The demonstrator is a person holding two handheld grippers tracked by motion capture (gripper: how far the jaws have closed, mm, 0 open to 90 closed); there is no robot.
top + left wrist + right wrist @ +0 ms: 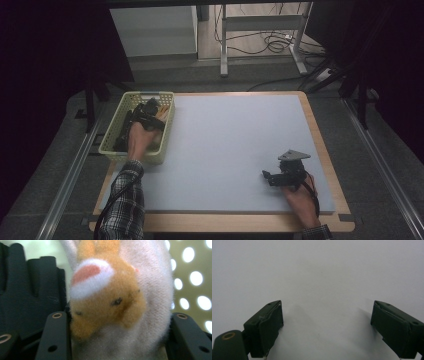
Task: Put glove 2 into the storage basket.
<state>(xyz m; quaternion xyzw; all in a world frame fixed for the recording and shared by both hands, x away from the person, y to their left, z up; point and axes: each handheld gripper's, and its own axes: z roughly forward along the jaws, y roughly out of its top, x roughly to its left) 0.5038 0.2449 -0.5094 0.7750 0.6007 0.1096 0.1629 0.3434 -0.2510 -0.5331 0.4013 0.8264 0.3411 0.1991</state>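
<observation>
My left gripper (146, 114) reaches down into the pale yellow basket (111, 150) at the table's back left. In the left gripper view a fuzzy white plush thing with an orange animal face (107, 302) lies between the jaws of the left gripper (117, 340). Its fabric touches both, and I see no firm squeeze. An orange bit of the plush thing (161, 115) peeks out beside the gripper in the high view. My right gripper (268, 176) rests low over the grey mat (230, 145) at the front right. The right gripper (327, 325) stands open with nothing between its jaws.
A black glove (25, 290) lies in the basket next to the plush thing, and dark items (122, 131) sit along the basket's left side. The mat covers a wooden table (327, 165). Table legs and cables (270, 42) stand on the floor beyond.
</observation>
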